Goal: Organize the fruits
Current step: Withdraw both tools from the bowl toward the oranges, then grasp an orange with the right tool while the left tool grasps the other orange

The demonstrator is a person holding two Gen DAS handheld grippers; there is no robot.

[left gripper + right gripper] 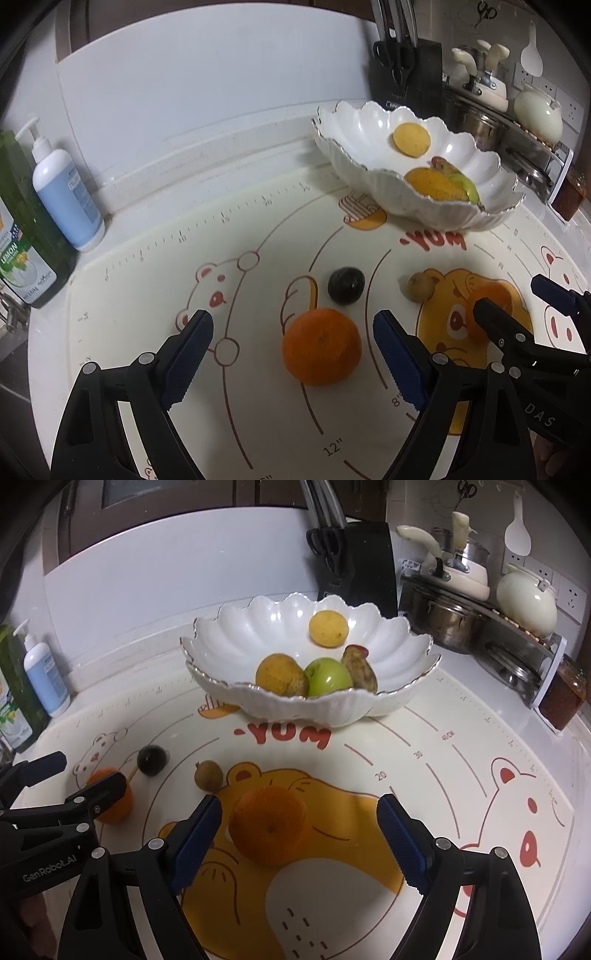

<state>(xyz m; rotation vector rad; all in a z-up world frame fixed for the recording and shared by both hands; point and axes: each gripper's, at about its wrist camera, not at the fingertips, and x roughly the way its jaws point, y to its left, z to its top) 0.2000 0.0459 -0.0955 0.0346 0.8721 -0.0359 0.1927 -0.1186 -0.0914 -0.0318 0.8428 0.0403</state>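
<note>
Left gripper (291,354) wide open, holding nothing. Orange (321,347) on mat (147,280) sits right between its fingers, not touched. Dark plum (346,286) just past orange. Small brown fruit (421,287) past its right finger.

Right gripper (299,838) wide open too, holding nothing. Second orange (269,825) between its fingers, nearer left one, not touched.

Bowl (229,635) farther ahead of both. Inside: yellow fruit (328,628), green apple (329,677), big yellow-brown fruit (281,675), brown one (360,672).
</note>
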